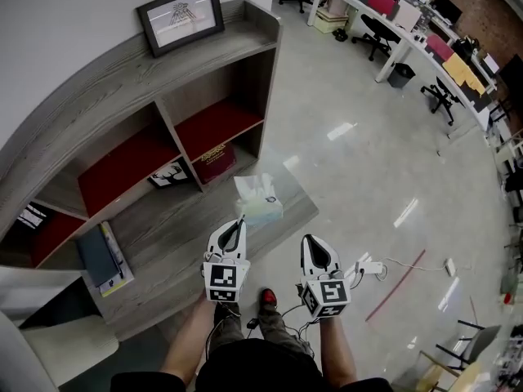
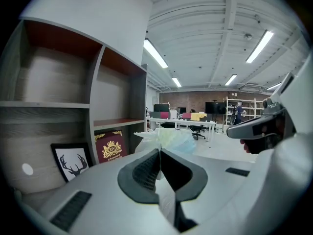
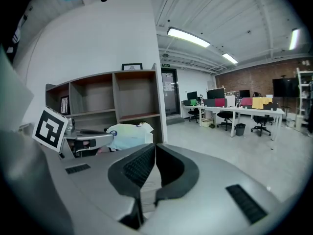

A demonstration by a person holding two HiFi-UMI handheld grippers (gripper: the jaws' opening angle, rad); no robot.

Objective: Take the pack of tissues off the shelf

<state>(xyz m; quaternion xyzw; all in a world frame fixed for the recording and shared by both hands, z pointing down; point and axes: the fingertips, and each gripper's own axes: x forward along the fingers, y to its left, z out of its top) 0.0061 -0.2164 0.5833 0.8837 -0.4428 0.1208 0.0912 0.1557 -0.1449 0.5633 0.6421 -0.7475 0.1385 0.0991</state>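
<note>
The pack of tissues [image 1: 258, 200] is a pale, crinkly plastic-wrapped bundle, seen over the front ledge of the grey wooden shelf [image 1: 122, 76]. My left gripper [image 1: 239, 222] is shut, its tips pinching the near edge of the wrapper. In the left gripper view the pack [image 2: 168, 138] sits right beyond the closed left gripper [image 2: 159, 152], with a sliver of wrapper between the pads. In the right gripper view the pack [image 3: 129, 135] hangs at the left gripper's tip [image 3: 111, 137]. My right gripper [image 1: 311, 244] is beside it to the right, shut and empty [image 3: 154, 148].
A deer picture [image 1: 170, 172] and a maroon box [image 1: 214, 161] stand in the lower compartments, books [image 1: 104, 256] lie on the ledge at left, and a framed picture [image 1: 181, 16] stands on top. A cable and socket strip [image 1: 372, 266] lie on the floor; desks and chairs [image 1: 384, 31] stand farther off.
</note>
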